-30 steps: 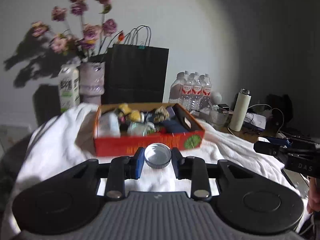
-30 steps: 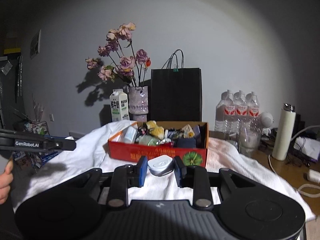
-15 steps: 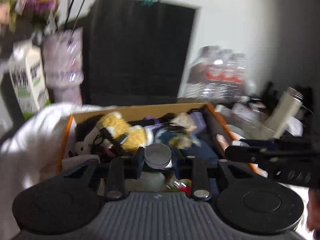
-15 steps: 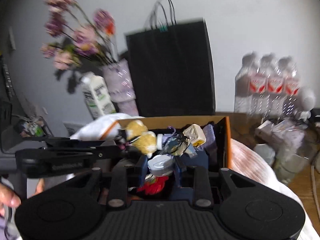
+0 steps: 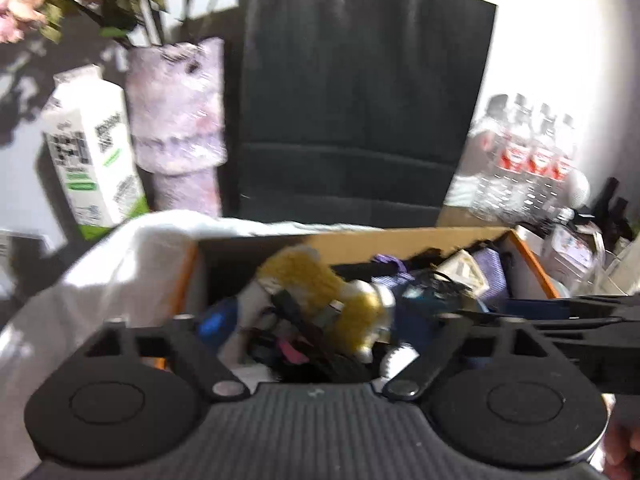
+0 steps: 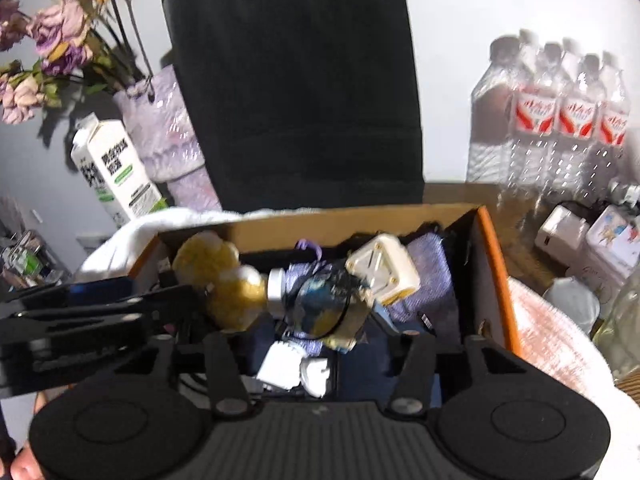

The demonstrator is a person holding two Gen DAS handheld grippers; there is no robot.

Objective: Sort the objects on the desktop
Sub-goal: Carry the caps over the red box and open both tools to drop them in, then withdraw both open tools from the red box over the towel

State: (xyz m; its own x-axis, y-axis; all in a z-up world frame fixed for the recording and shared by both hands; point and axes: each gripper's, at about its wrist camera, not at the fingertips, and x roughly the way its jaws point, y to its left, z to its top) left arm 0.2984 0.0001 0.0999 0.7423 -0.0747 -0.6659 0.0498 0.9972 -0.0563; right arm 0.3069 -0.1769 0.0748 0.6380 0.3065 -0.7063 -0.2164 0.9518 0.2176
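Inspector: Progress on sorting?
Assessor: Cardboard box (image 6: 494,264) on the white cloth is crowded. Both tongs over it, jaws opening, nothing between: left tongs (image 5: 316,344); right tongs (image 6: 320,356) above a white piece (image 6: 280,366) lying inside. Remaining loose items cannot be seen

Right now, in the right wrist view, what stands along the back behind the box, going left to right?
Flowers → milk carton → lilac vase → black paper bag → pack of water bottles.
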